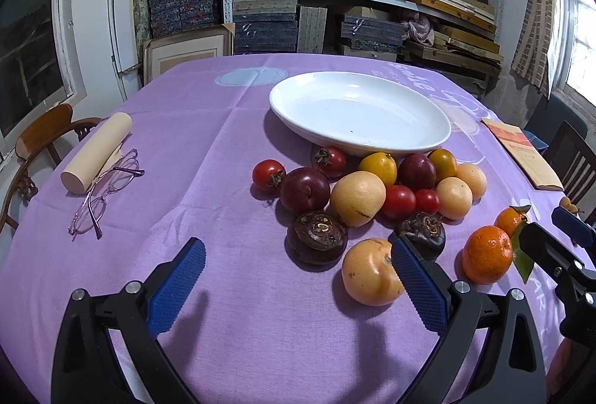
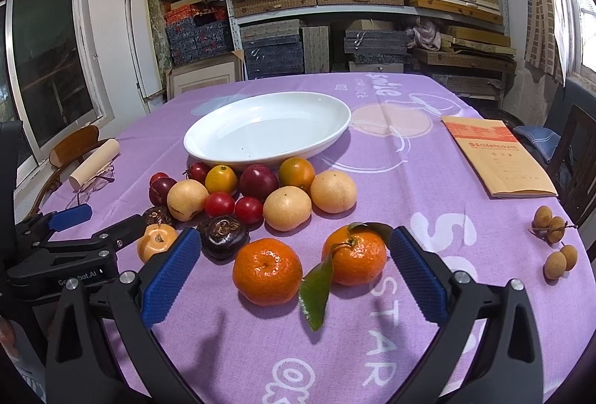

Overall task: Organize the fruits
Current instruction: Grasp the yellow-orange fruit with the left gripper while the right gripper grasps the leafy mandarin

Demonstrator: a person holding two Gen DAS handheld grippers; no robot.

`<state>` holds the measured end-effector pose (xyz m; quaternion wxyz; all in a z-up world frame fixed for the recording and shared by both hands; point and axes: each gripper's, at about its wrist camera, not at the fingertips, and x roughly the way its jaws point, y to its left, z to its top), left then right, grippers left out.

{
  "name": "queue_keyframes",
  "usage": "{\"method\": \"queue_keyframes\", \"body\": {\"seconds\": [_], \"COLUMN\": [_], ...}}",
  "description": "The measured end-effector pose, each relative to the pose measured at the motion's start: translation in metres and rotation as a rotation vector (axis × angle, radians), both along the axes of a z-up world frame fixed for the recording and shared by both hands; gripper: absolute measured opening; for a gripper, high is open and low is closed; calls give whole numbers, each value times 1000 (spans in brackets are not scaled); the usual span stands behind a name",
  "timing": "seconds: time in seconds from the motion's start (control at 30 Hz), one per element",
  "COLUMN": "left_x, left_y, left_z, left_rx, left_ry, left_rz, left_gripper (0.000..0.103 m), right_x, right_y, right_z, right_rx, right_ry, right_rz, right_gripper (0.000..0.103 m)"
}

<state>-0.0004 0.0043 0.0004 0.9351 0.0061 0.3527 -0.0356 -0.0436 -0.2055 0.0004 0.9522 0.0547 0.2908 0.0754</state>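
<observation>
Fruit lies loose on the purple tablecloth (image 2: 409, 188), none of it yet in the white dish (image 2: 268, 128). Both tongs are spread wide and carry nothing. The right gripper (image 2: 294, 273) brackets two mandarins: a bare one (image 2: 267, 275) at about 11 o'clock and a leafy one (image 2: 355, 257) at 1 o'clock. They look light, thin-skinned and slightly yielding, so a gentle squeeze across the widest part should suit, clear of the leaf (image 2: 316, 292).

The left gripper (image 1: 298, 273) has a pale yellow fruit (image 1: 370, 272) against its right finger (image 1: 419, 286), with a dark water chestnut (image 1: 316, 236) at 12 o'clock. The yellow fruit seems smooth and round, likely to roll or slip.

Farther, at 12 o'clock, sits the main heap (image 2: 257, 191); its small red tomatoes probably bruise easily. Longans (image 2: 551, 225) lie at 3 o'clock, well apart. The cloth is soft and creased. Beyond the table, shelves (image 2: 365, 5) stacked with boxes line the wall.
</observation>
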Motion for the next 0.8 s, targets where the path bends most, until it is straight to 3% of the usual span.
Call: {"method": "queue_keyframes", "body": {"seconds": [0.27, 0.5, 0.7, 0.77, 0.8], "left_x": [1, 6, 16, 20, 23], "left_y": [-8, -31, -42, -42, -40], "left_z": [-5, -16, -25, -26, -27], "left_rx": [-11, -22, -27, -25, -31], "left_ry": [29, 105, 134, 137, 147], "left_rz": [-59, -198, -236, -220, -212], "left_gripper": [100, 100, 100, 93, 85], "right_x": [-4, 15, 19, 19, 19], "right_y": [-33, -32, -34, -33, -35], "right_z": [-7, -26, -31, -31, -30], "right_rx": [53, 52, 89, 89, 94], "right_ry": [48, 146, 168, 164, 163], "right_rz": [-38, 14, 22, 25, 24], "right_gripper": [99, 99, 99, 99, 99]}}
